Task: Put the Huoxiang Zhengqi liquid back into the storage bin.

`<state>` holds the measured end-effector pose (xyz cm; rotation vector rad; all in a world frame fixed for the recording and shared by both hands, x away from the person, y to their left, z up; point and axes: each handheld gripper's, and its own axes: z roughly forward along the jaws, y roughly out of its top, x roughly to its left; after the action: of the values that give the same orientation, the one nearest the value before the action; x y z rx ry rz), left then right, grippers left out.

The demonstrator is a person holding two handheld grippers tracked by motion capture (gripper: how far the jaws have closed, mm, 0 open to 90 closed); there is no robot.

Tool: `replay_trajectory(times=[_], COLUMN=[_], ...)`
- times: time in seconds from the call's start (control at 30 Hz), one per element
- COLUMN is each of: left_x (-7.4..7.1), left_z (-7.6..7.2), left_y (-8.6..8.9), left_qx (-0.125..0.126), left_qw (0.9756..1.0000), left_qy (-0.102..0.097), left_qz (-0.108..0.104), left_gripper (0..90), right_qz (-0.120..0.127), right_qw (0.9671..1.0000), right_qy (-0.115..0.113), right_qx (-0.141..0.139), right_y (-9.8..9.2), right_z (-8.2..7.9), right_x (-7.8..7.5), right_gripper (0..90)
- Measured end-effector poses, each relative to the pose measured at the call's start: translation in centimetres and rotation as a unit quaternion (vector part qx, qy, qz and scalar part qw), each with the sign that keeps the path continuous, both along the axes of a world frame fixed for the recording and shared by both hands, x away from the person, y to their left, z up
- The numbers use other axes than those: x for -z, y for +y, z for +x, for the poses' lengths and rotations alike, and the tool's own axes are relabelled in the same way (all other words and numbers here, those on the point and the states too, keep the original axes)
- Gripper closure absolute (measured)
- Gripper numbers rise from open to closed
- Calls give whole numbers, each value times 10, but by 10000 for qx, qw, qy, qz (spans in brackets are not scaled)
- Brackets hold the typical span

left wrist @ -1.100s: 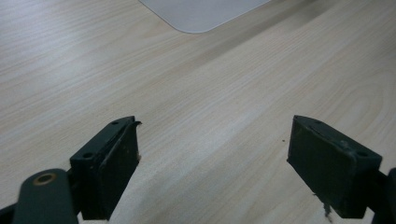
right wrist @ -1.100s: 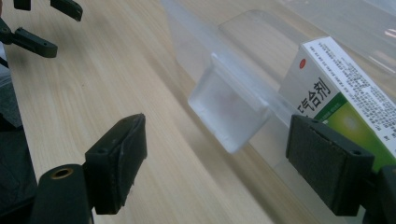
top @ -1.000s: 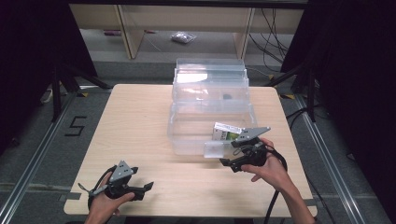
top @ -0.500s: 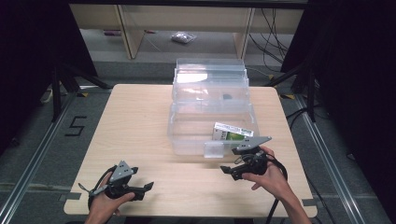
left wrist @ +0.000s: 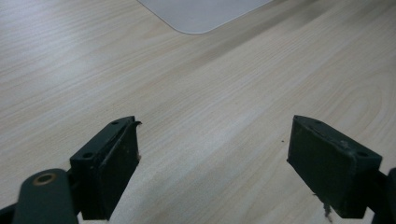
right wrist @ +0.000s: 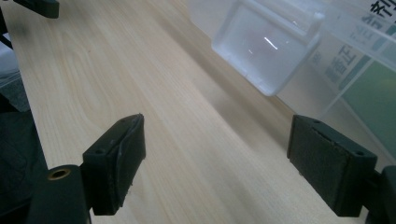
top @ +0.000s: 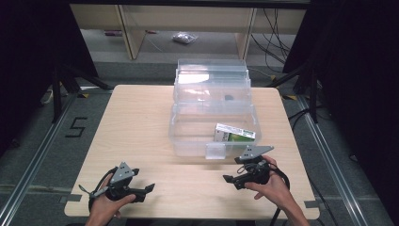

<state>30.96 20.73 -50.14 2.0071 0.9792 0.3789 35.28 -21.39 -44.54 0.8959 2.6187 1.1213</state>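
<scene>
Near the table (top: 141, 122) front edge, both grippers' jaws spread, bare wood between.

small bag (top: 184, 38) on floor beyond the table (top: 136, 117).

Your left gripper (top: 146, 189), at the lower left of the high view, is black, with a grey three-cornered plate on top and a black cable looping beside it. Your right gripper (top: 227, 179), at the lower right, matches it, its cable trailing off the bottom edge. In both gripper views the jaws are blocky and matte black, each with small round screw holes; a brass-ringed hole sits bottom left.
</scene>
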Motion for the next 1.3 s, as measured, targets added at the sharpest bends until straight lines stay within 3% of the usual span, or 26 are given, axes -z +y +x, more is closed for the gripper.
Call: replay_trajectory(times=[0.1,0.3,0.37,0.4,0.5,0.7,0.93,0.97,1.1,1.13,1.2,1.23,1.3], left_x=[0,0,0,0,0,0,0,0,0,1,1,1,0], left_z=[0,0,0,0,0,0,-1,0,0,-1,-1,-1,0], left_y=[-1,-1,-1,-1,-1,-1,-1,0,-1,-3,-3,-3,-1], left_qx=[-32,-6,-11,-9,1,4,-1,54,64,5,-8,-21,48], left_qw=[10000,10000,10000,10000,10000,10000,10000,10000,10000,9999,9999,9999,10000], left_qy=[-9,-13,-45,-41,-44,-50,-62,-64,-52,-65,-72,-98,-71], left_qz=[-67,-37,-66,-66,-56,-54,-62,31,34,-99,-102,-130,21], left_gripper=[158,158,157,157,157,158,158,158,158,158,158,158,158], right_qz=[47,-17,62,13,28,-57,-187,-174,-228,-218,-337,-305,-304], right_qw=[9999,10000,9998,10000,9999,9999,9996,9995,9995,9994,9992,9992,9993], right_qy=[124,-59,151,-2,83,-42,-1,-76,37,3,108,53,-6], right_qx=[61,-64,83,21,100,143,213,249,219,252,211,236,226], right_y=[1,-1,-1,-3,-5,-9,-11,-12,-12,-10,-9,-9,-9], right_z=[-4,-8,-12,-11,-13,-17,-25,-25,-30,-31,-33,-33,-32], right_x=[3,11,13,14,18,24,33,35,41,44,44,45,47], right_gripper=[204,203,200,193,182,184,183,183,181,178,175,172,170])
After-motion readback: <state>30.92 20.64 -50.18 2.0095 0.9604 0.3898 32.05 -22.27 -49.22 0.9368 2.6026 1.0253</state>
